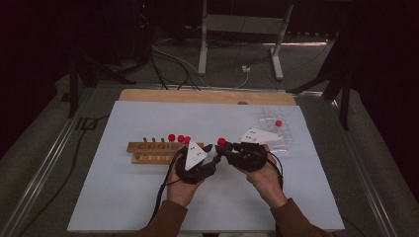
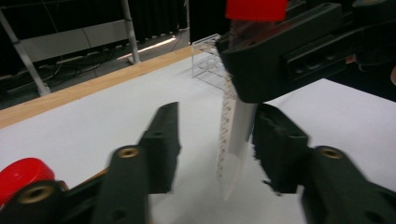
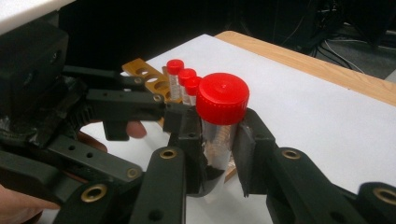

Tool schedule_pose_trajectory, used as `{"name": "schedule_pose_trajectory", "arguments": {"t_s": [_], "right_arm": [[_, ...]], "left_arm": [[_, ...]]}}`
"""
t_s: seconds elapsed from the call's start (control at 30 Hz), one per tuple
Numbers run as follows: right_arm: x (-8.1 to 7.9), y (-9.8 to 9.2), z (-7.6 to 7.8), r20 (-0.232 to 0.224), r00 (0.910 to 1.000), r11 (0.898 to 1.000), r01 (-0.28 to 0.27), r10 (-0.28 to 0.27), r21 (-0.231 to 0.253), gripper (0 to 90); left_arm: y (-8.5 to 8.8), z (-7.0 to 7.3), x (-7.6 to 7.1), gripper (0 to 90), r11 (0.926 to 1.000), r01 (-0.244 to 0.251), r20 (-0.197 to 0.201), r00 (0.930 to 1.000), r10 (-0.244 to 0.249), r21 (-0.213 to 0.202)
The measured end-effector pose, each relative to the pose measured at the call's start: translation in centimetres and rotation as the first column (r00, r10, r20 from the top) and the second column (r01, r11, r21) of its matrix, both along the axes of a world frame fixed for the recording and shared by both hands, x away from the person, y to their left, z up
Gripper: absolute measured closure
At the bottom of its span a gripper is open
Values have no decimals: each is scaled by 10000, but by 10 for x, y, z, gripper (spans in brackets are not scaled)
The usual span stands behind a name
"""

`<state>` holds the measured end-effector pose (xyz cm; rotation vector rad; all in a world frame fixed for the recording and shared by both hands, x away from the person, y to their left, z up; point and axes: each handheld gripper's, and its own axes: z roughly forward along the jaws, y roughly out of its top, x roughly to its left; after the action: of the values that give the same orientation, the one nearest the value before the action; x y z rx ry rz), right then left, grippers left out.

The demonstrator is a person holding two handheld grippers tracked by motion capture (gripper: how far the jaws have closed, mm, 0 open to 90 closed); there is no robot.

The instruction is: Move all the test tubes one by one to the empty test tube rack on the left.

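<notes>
A clear tube with a red cap (image 3: 222, 98) stands upright between the jaws of my right gripper (image 3: 219, 140), which is shut on it just below the cap. In the high view this tube (image 1: 222, 142) is held above the white table between both hands. My left gripper (image 2: 219, 123) has the tube's lower part (image 2: 233, 140) between its jaws; one pad lies against the tube, the other stands apart with a visible gap. The right gripper's black body (image 2: 280, 51) hangs above it. A wooden rack (image 1: 148, 148) with three red-capped tubes (image 1: 179, 138) lies left of the hands.
A clear plastic rack (image 1: 276, 129) holding one red-capped tube (image 1: 278, 123) stands at the right rear of the white table top (image 1: 123, 197). A wooden strip (image 1: 197, 96) runs along the far edge. Cables and a metal stand lie on the floor beyond.
</notes>
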<state>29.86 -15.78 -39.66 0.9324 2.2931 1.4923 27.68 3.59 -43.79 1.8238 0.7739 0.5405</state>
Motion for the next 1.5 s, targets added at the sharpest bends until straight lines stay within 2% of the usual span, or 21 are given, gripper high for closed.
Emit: {"name": "schedule_pose_trajectory", "arguments": {"t_s": [0.03, 0.2, 0.37, 0.43, 0.47, 0.5, 0.63, 0.8, 0.93, 1.0, 1.13, 1.5], "right_arm": [[0, 0, 0, 0, 10000, 10000, 0, 0, 0, 740], [0, 1, 0, -2, 10000, 10000, -40, 40, 4, 740], [0, -1, -1, -23, 9999, 10000, -98, 98, 11, 726], [0, -3, 0, -13, 9999, 9998, -162, 163, 97, 662], [0, -5, 1, 0, 9996, 9995, -270, 270, 171, 583], [0, -5, 1, 0, 9996, 9995, -270, 270, 171, 583], [0, -9, 2, 66, 9994, 9991, -335, 334, 264, 480], [2, -16, 2, 211, 9998, 9995, -5, -2, 320, 306], [2, -21, 1, 531, 9966, 9980, 621, -624, 80, 145], [4, -24, 0, 607, 9939, 9958, 919, -916, -25, 129], [6, -31, -5, 632, 9904, 9923, 1235, -1226, -100, 22], [4, -53, -13, 834, 9823, 9849, 1706, -1676, -302, 0]], "left_arm": [[0, 0, 0, 610, 10000, 83, 23, 10000, -83, -37], [-2, 0, -2, 746, 9994, 354, 122, 9993, -354, 37], [-3, -1, -2, 760, 9992, 395, 115, 9992, -396, 35], [-2, -1, -1, 761, 9994, 336, 85, 9994, -336, 31], [-1, -1, 0, 761, 9995, 306, 50, 9995, -306, 15], [0, -1, 1, 761, 9996, 267, 22, 9996, -267, -27], [5, 0, 3, 762, 9999, 99, -50, 9999, -100, -104], [12, 2, 4, 762, 9996, -66, -74, 10000, 64, -269], [18, 5, 4, 762, 9991, -135, -64, 9999, 132, -411], [21, 5, 3, 762, 9990, -153, -66, 9999, 150, -423], [27, 6, 1, 762, 9982, -246, -106, 9997, 241, -551], [49, 10, -2, 761, 9952, -555, -121, 9984, 547, -801]]}}
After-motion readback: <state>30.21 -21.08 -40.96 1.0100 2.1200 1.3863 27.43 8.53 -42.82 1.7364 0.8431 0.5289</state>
